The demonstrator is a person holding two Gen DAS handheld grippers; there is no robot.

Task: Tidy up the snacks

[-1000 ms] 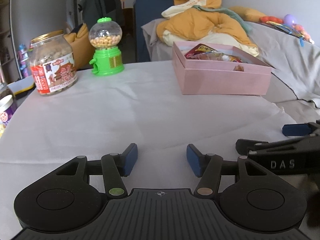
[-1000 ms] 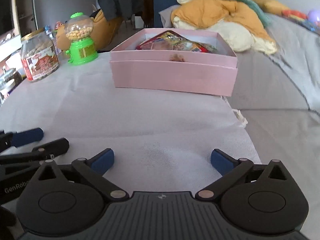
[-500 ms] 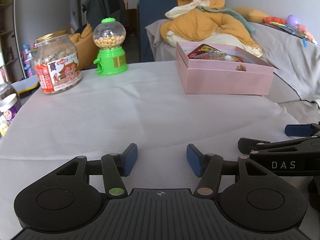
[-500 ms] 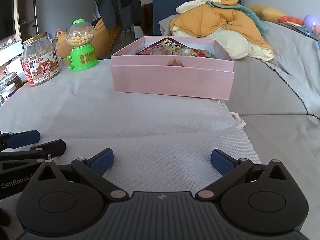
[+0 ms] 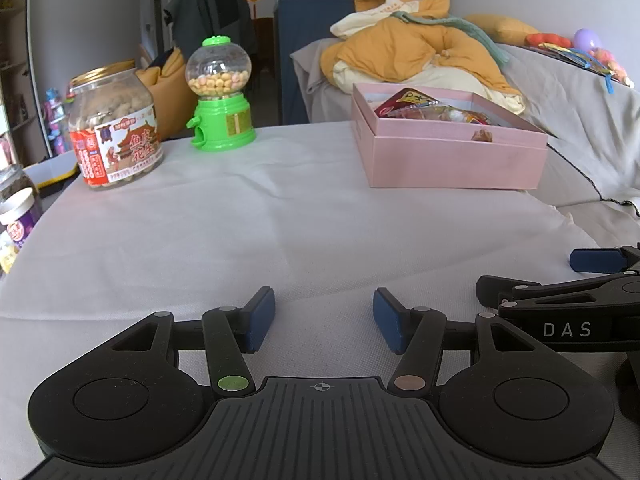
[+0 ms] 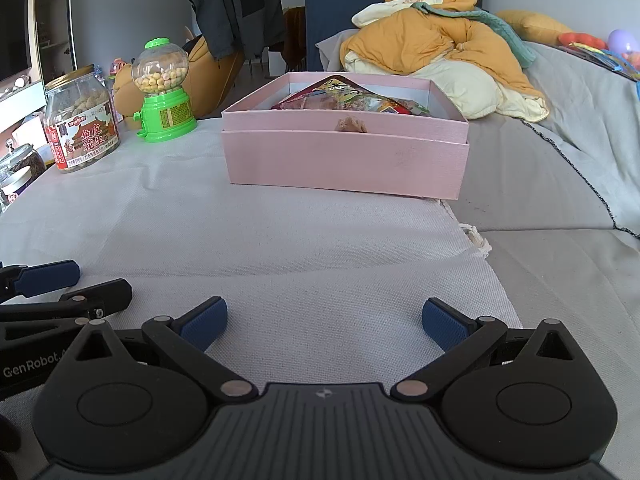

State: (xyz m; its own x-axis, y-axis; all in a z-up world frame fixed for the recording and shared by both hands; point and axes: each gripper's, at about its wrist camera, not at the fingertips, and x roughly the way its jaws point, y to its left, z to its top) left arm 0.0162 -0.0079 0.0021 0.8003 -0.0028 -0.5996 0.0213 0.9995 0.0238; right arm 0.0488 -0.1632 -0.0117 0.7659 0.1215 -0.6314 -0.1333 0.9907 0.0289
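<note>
**Operator:** White cloth covers the desk [image 5: 240,240], creased in a few soft folds, and beyond it I see a grey-draped sofa [image 6: 560,168] heaped with orange and cream bedding [image 5: 412,52]. A dark jacket [image 6: 236,8] hangs further back.

**Colleague:** Where are the snacks?

**Operator:** Most sit in the pink box [image 6: 344,160], at the far right of the desk next to the sofa. From my right camera its long side runs across the view, facing me square. From the left camera it is turned, one corner nearest me. Its top is open, and the snack packets [image 6: 352,98] lie flat inside, heaped toward the middle. A small brown bit [image 6: 351,124] sits at the near rim.

**Colleague:** And the rest?

**Operator:** Far left, upright, a peanut jar [image 5: 114,124] with a gold lid, label toward me. Just right of it stands a green candy dispenser [image 5: 222,96], spout pointing left. Two smaller jars [image 5: 18,208] stand at the left edge, partly cut off.

**Colleague:** Your tongs?

**Operator:** My left tongs [image 5: 324,318] stand moderately parted with nothing between them, low over bare cloth. My right tongs [image 6: 324,322] are spread wider, also empty. Both are side by side, well short of the box.
</note>
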